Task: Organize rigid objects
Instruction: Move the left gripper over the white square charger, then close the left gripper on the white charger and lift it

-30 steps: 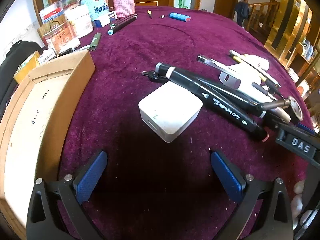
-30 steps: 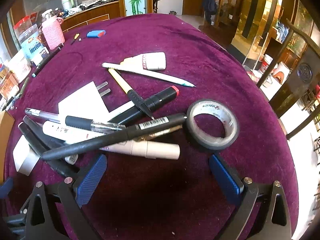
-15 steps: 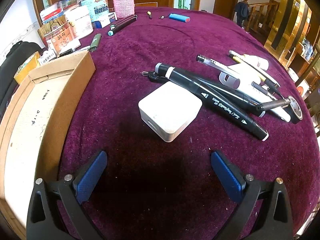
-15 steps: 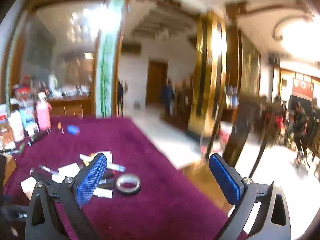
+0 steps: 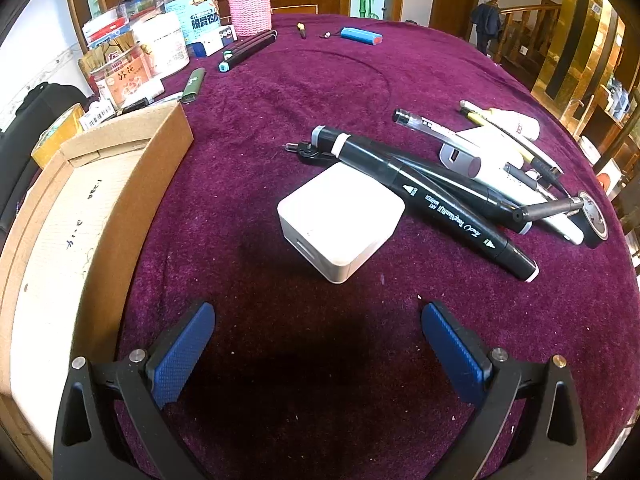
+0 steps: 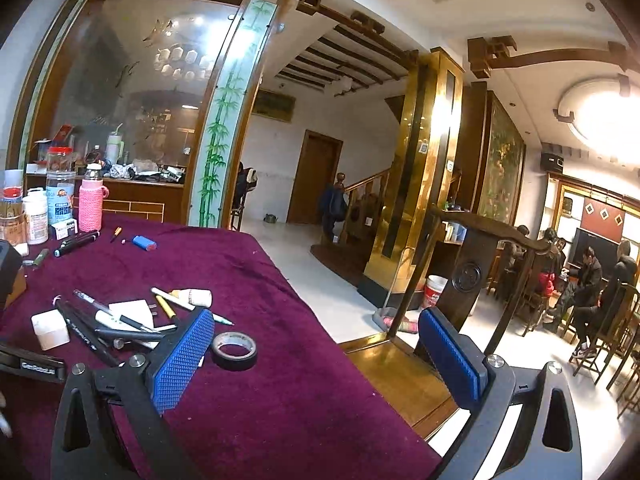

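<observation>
A white square charger block (image 5: 340, 220) lies on the purple tablecloth (image 5: 320, 92), a short way ahead of my open left gripper (image 5: 318, 344). To its right is a heap of black markers (image 5: 424, 196), pens and a white tube (image 5: 516, 124). My right gripper (image 6: 316, 354) is open and empty, raised and turned toward the room. Its view shows the same heap of pens (image 6: 120, 324), the charger block (image 6: 50, 328) and a roll of black tape (image 6: 234, 350) low on the left.
A shallow cardboard box (image 5: 80, 216) lies at the left. Jars (image 5: 120, 72), a pink knitted bottle (image 5: 250, 8), two markers (image 5: 248, 50) and a blue lighter (image 5: 360, 35) stand at the table's far side. A wooden chair (image 6: 480, 264) and seated people (image 6: 588, 280) are off to the right.
My right gripper has lifted and swung away from the pen heap toward the room, and it has left the left wrist view. The left gripper has held still.
</observation>
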Demonstrator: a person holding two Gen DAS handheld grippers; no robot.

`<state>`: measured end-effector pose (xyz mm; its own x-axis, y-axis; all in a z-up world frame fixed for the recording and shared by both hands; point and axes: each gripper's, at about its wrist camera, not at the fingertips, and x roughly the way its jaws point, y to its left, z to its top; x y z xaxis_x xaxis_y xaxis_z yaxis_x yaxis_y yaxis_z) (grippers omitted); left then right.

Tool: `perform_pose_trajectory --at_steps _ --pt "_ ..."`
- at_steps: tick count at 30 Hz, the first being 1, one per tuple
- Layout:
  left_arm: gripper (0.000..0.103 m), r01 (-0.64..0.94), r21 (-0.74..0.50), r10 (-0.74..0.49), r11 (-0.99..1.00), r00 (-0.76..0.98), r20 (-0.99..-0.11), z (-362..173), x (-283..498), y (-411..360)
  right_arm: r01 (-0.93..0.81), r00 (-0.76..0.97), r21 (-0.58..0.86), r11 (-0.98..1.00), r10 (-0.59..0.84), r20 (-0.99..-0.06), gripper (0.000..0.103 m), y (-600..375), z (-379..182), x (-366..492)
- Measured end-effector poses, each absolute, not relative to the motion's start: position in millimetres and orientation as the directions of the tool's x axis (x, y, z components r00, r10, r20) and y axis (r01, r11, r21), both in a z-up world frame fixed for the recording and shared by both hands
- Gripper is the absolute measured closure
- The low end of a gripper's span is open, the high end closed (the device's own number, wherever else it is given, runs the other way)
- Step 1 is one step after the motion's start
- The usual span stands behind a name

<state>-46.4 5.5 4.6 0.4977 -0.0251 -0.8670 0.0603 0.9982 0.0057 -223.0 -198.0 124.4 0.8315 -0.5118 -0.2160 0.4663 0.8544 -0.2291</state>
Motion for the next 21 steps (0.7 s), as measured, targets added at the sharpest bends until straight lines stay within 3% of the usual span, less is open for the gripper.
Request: perform_pose_trajectory --at_steps 7,15,21 --pt "0.000 0.066 -0.005 -0.037 0.998 0.496 -0.868 4.1 -45.2 6.7 0.437 0.818 -0.240 0.867 -0.494 -0.296 0.000 -177.7 118.3 -217.9" --pt "0.000 0.066 -0.005 -0.037 0.998 0.496 -0.867 3.7 -45.1 6.5 0.477 0.829 -0.283 0.832 -0.533 -0.171 0.000 -157.5 122.7 -228.4" --pt "0.000 0.066 -0.005 -0.037 0.998 0.497 -0.867 3.5 -45.4 6.3 0.442 0.819 -0.270 0.855 -0.508 -0.267 0.000 -164.4 115.7 -217.4"
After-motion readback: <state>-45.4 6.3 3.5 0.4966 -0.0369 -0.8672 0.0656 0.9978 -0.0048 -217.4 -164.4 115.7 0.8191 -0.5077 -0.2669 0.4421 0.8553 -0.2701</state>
